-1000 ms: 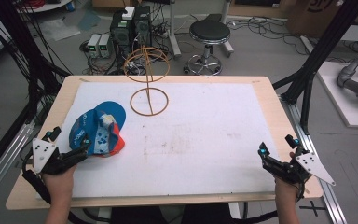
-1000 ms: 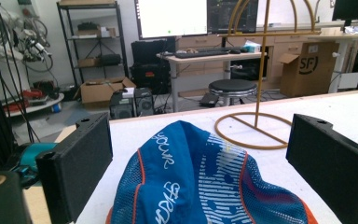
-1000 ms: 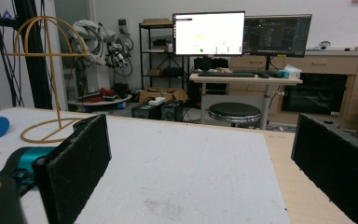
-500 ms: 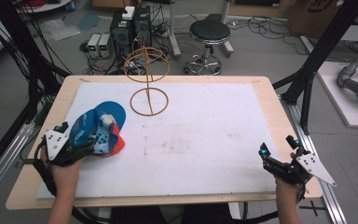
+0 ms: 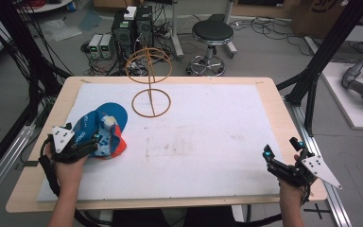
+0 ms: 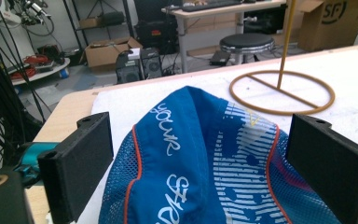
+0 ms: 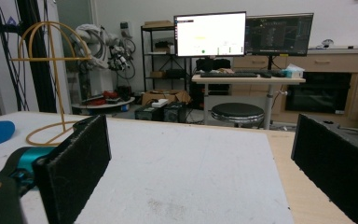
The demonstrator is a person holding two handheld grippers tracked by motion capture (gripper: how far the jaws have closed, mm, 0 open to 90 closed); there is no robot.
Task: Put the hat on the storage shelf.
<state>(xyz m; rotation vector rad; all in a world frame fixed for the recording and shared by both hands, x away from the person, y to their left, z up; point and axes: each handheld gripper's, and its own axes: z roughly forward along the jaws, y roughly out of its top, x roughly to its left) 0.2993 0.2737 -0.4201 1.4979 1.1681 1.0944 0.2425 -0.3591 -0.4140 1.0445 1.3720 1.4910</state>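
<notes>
Blue cap (image 5: 100, 130) with orange piping and white lettering, mesh panels at the sides; lies at left centre of the high view on the white mat (image 5: 208, 137), crown bunched, brim toward the upper right. Seen close in the left gripper view, lower centre (image 6: 200, 172), between the two black jaws, which stand wide apart on either side of the crown. Left gripper (image 5: 90, 142) at the lower left of the high view, grey three-cornered plate on top, jaws released and straddling the near edge of the cap; contact with the fabric possibly there, not clear from these angles. Left hand (image 5: 68, 165) behind it, forearm entering from the bottom edge. Yellow wire stand (image 5: 150, 82), ring base flat on the mat just above and right of the cap, upright rod, domed wire head at top; base ring also at the upper right of the left gripper view (image 6: 282, 91), stand at the upper left of the right gripper view (image 7: 51, 74). Right gripper (image 5: 283, 163) at the lower right of the high view, near the mat's corner, well apart from the cap, jaws spread with nothing between them. Wooden table (image 5: 52, 118) under the mat. Black stool (image 5: 211, 35) on the floor beyond the table's far edge.
</notes>
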